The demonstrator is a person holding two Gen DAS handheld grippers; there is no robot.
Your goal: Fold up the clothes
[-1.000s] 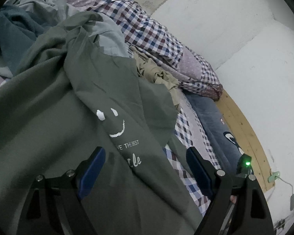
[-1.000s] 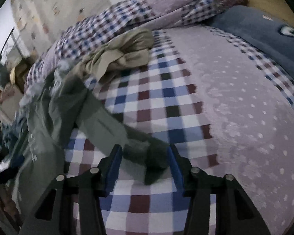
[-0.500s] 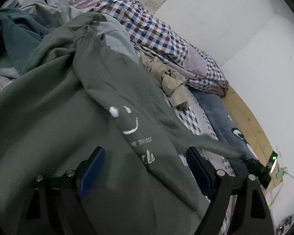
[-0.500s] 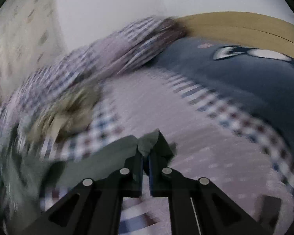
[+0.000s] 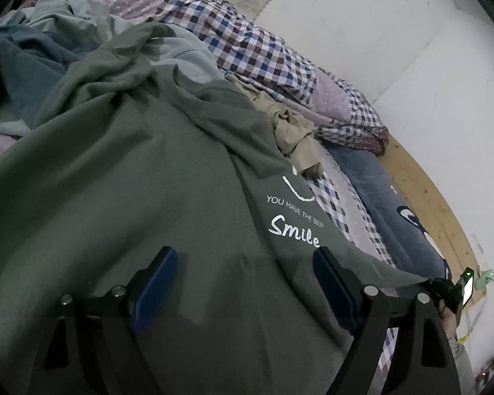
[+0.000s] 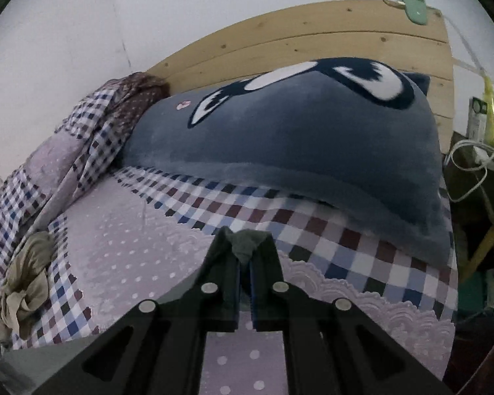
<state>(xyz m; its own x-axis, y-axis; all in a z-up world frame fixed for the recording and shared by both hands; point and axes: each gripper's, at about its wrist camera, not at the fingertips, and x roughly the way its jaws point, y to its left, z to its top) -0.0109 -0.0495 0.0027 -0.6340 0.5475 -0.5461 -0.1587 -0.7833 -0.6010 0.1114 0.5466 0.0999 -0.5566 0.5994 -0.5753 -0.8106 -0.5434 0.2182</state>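
Observation:
A grey-green T-shirt (image 5: 122,191) with a white smile and "Smile" lettering lies spread over the bed. My left gripper (image 5: 243,263) hovers open just above its body, blue pads apart, nothing between them. One corner of the shirt is drawn out taut to the right, where my right gripper (image 5: 443,288) pinches it. In the right wrist view that gripper (image 6: 245,256) is shut on the T-shirt's corner (image 6: 245,245), which pokes out beyond the tips above the bedsheet (image 6: 141,243).
A checked quilt (image 5: 247,49) lies bunched along the wall. A beige garment (image 5: 294,135) and blue-grey clothes (image 5: 26,62) lie beside the shirt. A dark blue plush pillow (image 6: 313,138) rests against the wooden headboard (image 6: 313,39). Cables (image 6: 467,164) and clutter sit at the right.
My right gripper closed on the shirt's corner and carried it right, toward the pillow, stretching the shirt out flatter; the lettering now shows fully. My left gripper stayed put, open.

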